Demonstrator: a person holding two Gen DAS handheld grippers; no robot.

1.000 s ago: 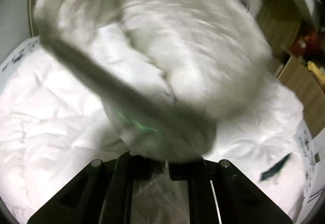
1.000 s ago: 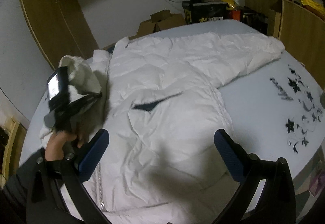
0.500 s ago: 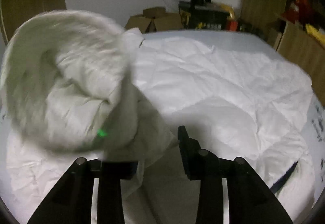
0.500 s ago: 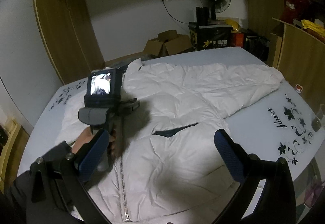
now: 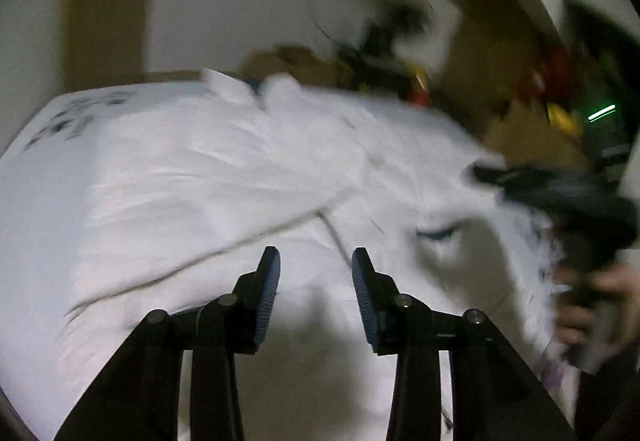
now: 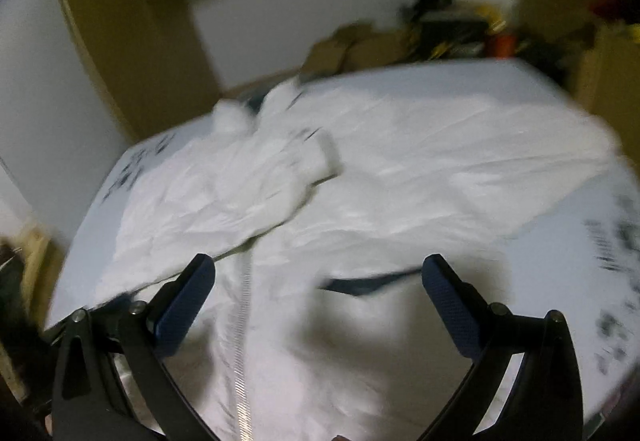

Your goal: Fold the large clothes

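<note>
While both views are blurred, the left gripper point(image 5: 316, 281) and right gripper point(image 6: 318, 293) hover empty, jaws apart, above the white down jacket point(image 6: 360, 201).

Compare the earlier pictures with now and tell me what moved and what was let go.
The left hand-held gripper has let go of the sleeve it was swinging over; its jaws now stand open and empty. The sleeve now lies folded across the jacket, toward the zipper. The right hand-held gripper is open as before, holding nothing. The jacket's other sleeve stays spread on the bed.
</note>
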